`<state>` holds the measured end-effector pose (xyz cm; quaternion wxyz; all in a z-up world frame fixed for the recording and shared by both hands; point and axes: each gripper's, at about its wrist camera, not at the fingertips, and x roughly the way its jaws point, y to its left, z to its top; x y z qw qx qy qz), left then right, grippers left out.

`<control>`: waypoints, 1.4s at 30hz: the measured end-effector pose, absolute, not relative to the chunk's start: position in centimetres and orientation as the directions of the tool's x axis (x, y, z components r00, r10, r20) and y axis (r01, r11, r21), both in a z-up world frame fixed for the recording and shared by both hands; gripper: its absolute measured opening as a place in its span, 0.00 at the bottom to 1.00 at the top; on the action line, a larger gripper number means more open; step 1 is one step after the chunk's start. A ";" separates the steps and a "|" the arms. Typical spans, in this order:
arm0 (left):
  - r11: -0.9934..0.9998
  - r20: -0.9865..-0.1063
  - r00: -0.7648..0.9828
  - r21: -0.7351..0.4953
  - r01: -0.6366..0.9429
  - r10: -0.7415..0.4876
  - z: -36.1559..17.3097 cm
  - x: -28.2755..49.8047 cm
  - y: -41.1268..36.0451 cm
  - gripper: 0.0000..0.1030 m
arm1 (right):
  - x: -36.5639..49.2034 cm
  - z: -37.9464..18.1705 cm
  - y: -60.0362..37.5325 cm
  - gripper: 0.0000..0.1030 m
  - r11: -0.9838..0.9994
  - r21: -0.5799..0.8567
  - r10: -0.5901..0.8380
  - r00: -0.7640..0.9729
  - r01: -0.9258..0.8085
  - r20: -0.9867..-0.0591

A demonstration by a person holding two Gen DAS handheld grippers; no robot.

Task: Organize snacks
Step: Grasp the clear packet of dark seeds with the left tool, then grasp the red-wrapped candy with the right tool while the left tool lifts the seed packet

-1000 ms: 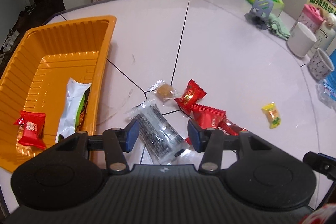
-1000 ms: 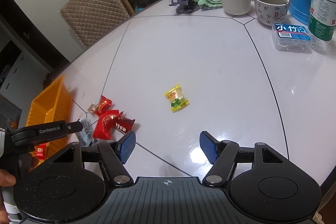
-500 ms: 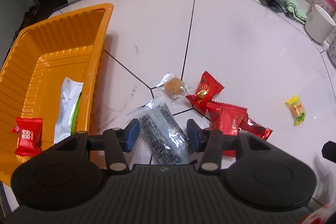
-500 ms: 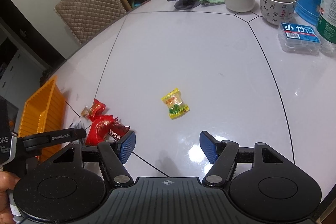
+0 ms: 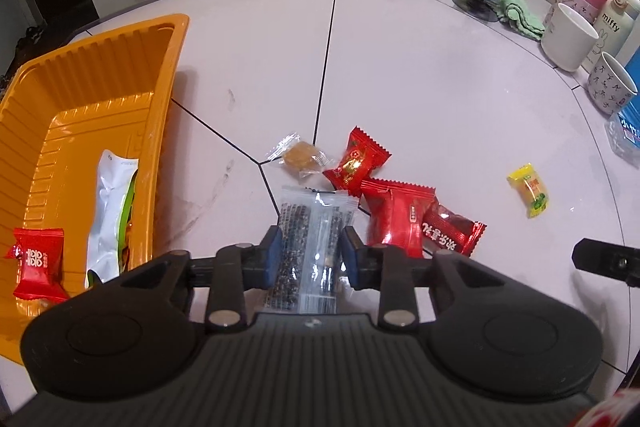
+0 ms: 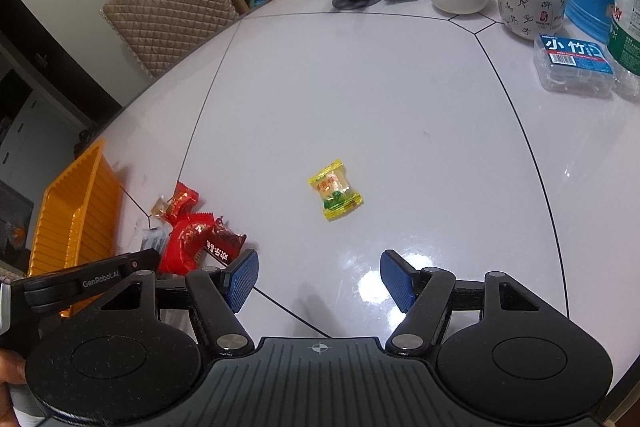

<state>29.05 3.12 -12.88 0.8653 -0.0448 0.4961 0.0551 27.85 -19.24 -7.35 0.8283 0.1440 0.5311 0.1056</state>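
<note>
We list the left gripper (image 5: 308, 253): black ribbed body, blue textured pads, silver screws. Our right gripper (image 6: 318, 281) matches it. White "GenRobot.AI" lettering marks one arm.

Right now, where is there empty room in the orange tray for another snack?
The far half of the orange tray is bare, bordered by its ribbed walls. The near end is crowded: a red candy and a white packet lie there. On the table, the red wrappers bunch together.

My left gripper (image 5: 308, 251) has just been closing; its pads now clamp the clear sesame-bar packet (image 5: 310, 243), orange tray (image 5: 120, 75) to its left.
</note>
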 end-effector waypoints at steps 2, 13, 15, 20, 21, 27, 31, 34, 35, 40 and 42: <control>0.990 -0.866 0.498 -0.018 -0.138 0.054 -13.0 29.3 3.1 0.32 | 27.9 -7.4 -19.1 0.66 0.935 0.353 0.331 0.411 -0.025 -0.849; 0.994 -0.879 0.474 0.005 -0.105 0.055 -13.6 30.3 2.8 0.32 | 27.8 -7.5 -17.9 0.66 0.928 0.367 0.358 0.414 -0.061 -0.837; 0.994 -0.878 0.477 -0.001 -0.110 0.052 -13.6 30.2 2.9 0.31 | 27.8 -7.4 -17.3 0.65 0.927 0.367 0.366 0.418 -0.082 -0.832; 0.993 -0.862 0.505 -0.013 -0.121 0.051 -12.6 29.6 3.3 0.31 | 28.0 -7.1 -15.9 0.65 0.917 0.375 0.396 0.429 -0.137 -0.812; 0.992 -0.857 0.512 -0.019 -0.126 0.048 -12.3 29.4 3.4 0.31 | 28.1 -7.0 -15.5 0.65 0.914 0.377 0.403 0.430 -0.149 -0.808; 0.986 -0.831 0.556 -0.067 -0.153 0.030 -9.9 28.8 4.8 0.31 | 28.7 -6.9 -12.9 0.65 0.891 0.397 0.453 0.425 -0.220 -0.783; 0.984 -0.820 0.572 -0.077 -0.160 0.029 -8.8 28.6 5.6 0.31 | 29.3 -7.3 -10.8 0.51 0.873 0.412 0.486 0.401 -0.260 -0.777; 0.982 -0.818 0.574 -0.076 -0.173 0.038 -8.6 28.4 6.0 0.31 | 29.9 -8.0 -9.5 0.46 0.866 0.429 0.498 0.372 -0.257 -0.783; 0.981 -0.819 0.573 -0.079 -0.176 0.037 -8.6 28.4 6.2 0.31 | 30.0 -8.2 -9.0 0.44 0.866 0.430 0.498 0.368 -0.254 -0.785; 0.979 -0.822 0.569 -0.081 -0.188 0.041 -8.8 28.1 6.8 0.31 | 30.6 -9.4 -7.3 0.40 0.873 0.426 0.486 0.339 -0.239 -0.805; 0.978 -0.822 0.567 -0.082 -0.192 0.042 -8.9 28.1 6.9 0.31 | 30.9 -9.9 -6.9 0.39 0.878 0.423 0.477 0.332 -0.226 -0.813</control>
